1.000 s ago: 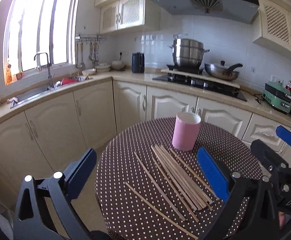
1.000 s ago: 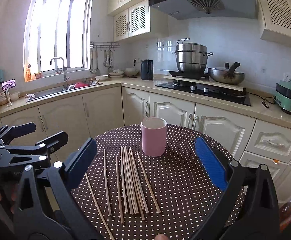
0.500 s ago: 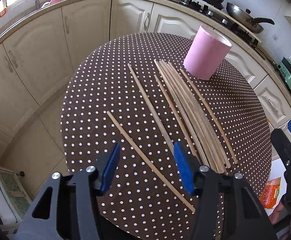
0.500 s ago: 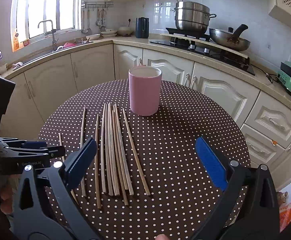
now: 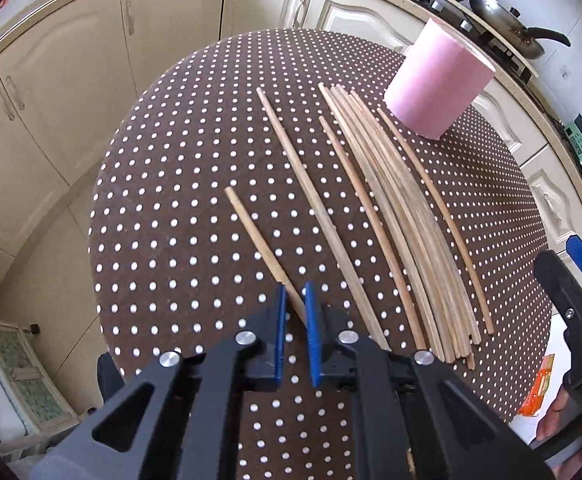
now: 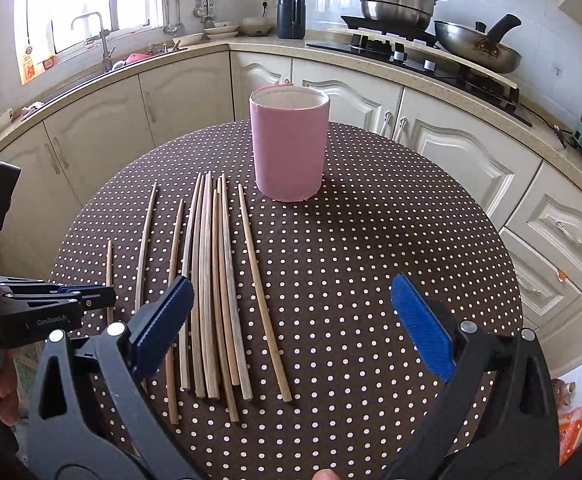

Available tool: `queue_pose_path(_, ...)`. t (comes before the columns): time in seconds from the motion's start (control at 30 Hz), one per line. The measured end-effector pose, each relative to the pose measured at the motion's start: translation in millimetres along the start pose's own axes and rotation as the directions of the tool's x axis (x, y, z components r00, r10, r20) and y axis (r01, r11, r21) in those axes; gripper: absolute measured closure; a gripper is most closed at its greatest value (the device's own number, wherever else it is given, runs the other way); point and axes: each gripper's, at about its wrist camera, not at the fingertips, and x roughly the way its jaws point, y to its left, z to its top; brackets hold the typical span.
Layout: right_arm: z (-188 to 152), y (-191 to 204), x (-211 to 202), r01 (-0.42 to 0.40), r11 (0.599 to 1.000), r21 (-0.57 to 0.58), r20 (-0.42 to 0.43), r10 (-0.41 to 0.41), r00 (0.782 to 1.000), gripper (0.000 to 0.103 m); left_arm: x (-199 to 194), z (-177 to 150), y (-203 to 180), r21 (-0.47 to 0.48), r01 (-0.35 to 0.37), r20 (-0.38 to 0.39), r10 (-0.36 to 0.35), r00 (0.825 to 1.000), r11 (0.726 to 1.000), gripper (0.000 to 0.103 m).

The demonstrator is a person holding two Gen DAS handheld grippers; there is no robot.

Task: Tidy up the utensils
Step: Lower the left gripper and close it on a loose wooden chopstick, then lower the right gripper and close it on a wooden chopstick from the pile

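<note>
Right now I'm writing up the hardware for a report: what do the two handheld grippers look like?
Both look alike. The left gripper and right gripper have black plastic frames with triangular cut-outs, silver rivets at the pivots, and two fingers faced with blue ribbed pads. White lettering marks the bodies: "GenRoboAI" on the left one's side, "DAS" on the right one's. No cables or sleeves show; only bare fingers at the frame edges.

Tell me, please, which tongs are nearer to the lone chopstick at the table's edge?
Left. The left tongs are shut on the lone chopstick; the right tongs hang open over the chopstick bundle, apart from it.
</note>
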Motion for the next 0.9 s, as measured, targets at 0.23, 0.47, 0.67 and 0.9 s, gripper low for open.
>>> queue_pose_path(0.23, 9.6, 0.0, 15.7, -0.016, 1.000, -0.012, -0.034, 0.015, 0.999, 0.006, 12.0, 25.8, 2.7, 0.049, 0.000, 0.024, -0.001, 1.000, 0.999, 0.096)
queue_pose_path(0.47, 20.2, -11.2, 41.8, -0.064, 0.998, 0.000, -0.104, 0.064, 0.993, 0.006, 13.0, 40.4, 1.3, 0.082, -0.031, 0.018, 0.029, 0.999, 0.996, 0.096)
queue_pose_path(0.67, 26.1, -23.3, 60.2, -0.110, 0.994, -0.013, -0.167, 0.106, 0.980, 0.006, 4.8, 27.7, -8.0, 0.133, -0.058, -0.008, 0.059, 0.998, 0.989, 0.080)
queue_pose_path(0.9, 37.6, -19.9, 82.0, -0.206, 0.977, -0.046, -0.248, 0.189, 0.950, 0.020, 0.8, 14.3, -16.4, 0.171, -0.092, 0.006, 0.093, 0.996, 0.981, 0.079)
